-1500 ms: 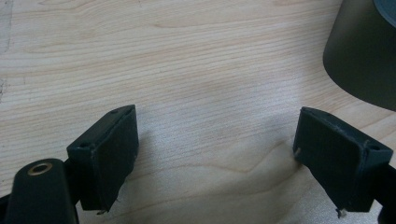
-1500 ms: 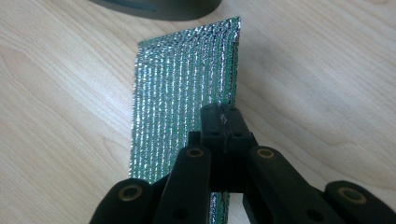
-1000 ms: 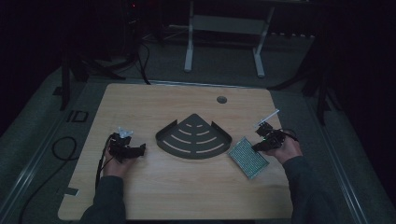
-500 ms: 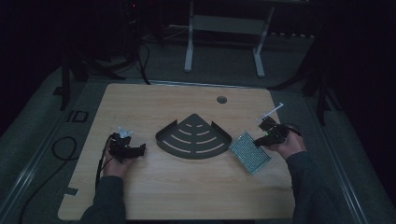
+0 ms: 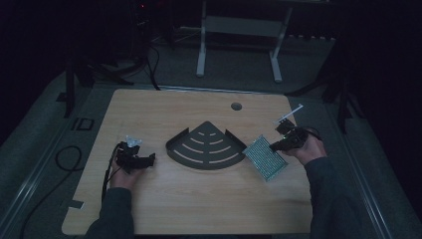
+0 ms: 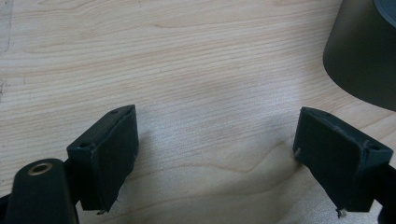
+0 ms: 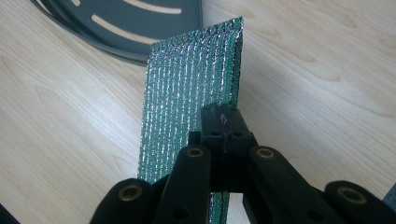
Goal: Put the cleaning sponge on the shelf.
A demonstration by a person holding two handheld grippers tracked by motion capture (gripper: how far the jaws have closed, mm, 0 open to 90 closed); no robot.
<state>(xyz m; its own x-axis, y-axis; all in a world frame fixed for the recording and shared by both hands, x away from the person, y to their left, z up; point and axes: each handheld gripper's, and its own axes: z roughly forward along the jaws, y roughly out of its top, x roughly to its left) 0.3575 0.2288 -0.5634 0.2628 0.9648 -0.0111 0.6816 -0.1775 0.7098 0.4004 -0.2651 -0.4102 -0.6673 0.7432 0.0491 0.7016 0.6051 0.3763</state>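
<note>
1. Gripping a thin, glittering green-and-silver sheet (image 7: 191, 88) by its edge, our right gripper (image 7: 220, 122) has its black jaws pinched tight together on it; we see the sheet ribbed in fine rows like quilted foil, rectangular, and lifted at a tilt off the table (image 5: 199, 204).
2. We see the landmark at mid-table: a dark fan-shaped tray (image 5: 206, 147), a matt quarter-circle with curved slots cut through its floor and a low raised rim.
3. We place the sheet just right of the tray, its far corner close beside the tray's right tip; whether they touch we cannot tell.
4. We hold the left gripper (image 5: 149, 161) to the left of the tray, its blunt black jaws spread wide with nothing between them but pale, fine-grained wood; the tray's smooth curved wall shows beyond them.
5. We can read no brand, label or writing on sheet, tray or grippers.
</note>
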